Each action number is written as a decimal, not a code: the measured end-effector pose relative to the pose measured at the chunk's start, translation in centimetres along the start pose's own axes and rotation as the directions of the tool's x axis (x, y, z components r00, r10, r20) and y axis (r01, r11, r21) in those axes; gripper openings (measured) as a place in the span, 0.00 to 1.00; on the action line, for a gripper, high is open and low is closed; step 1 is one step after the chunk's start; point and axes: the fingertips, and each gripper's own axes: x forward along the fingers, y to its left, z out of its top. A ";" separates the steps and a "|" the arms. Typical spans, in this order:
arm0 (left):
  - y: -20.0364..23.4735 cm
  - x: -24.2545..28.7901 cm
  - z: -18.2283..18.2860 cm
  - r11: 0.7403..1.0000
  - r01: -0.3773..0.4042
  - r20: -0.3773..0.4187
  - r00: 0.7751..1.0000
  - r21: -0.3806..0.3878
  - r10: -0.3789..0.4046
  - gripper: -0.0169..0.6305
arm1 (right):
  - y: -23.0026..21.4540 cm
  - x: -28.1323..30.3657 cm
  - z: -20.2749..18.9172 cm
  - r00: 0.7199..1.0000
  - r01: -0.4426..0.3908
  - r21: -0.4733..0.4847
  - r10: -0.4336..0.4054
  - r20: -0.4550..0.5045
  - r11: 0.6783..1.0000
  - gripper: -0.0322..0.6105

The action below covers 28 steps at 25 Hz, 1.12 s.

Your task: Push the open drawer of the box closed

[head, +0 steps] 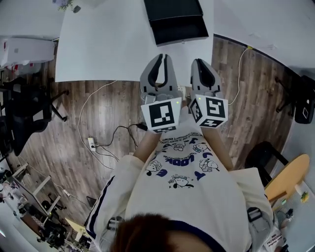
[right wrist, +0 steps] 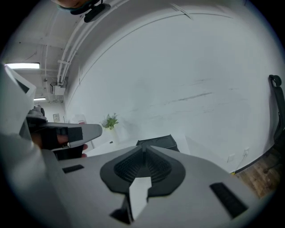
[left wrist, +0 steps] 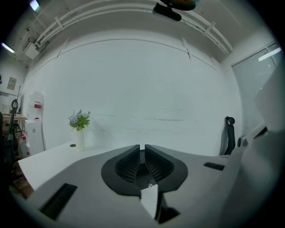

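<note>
Black rectangular box (head: pixel 172 9) sits at the far side of the white table (head: pixel 108 44), its black drawer (head: pixel 179 30) pulled out toward the person. Grey left gripper (head: pixel 162 57) and grey right gripper (head: pixel 200 62) are side by side over the table's near edge, apart from the drawer, both pointing toward the box. Both jaw pairs are closed together with nothing between them. A small white vase of flowers (left wrist: pixel 79 122) stands near the table's far left corner.
</note>
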 end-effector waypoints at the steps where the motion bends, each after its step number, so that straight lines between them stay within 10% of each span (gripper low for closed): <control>1: -0.1 0.5 0.0 1.000 -0.003 -0.005 1.000 -0.001 0.003 0.09 | -0.3 0.5 0.0 1.000 -0.006 -0.001 0.006 -0.007 1.000 0.12; 28: 0.5 8.1 -4.6 0.994 -0.094 -0.142 0.986 -0.054 0.086 0.09 | -3.0 8.5 -4.4 0.969 -0.119 0.001 0.117 -0.220 0.993 0.12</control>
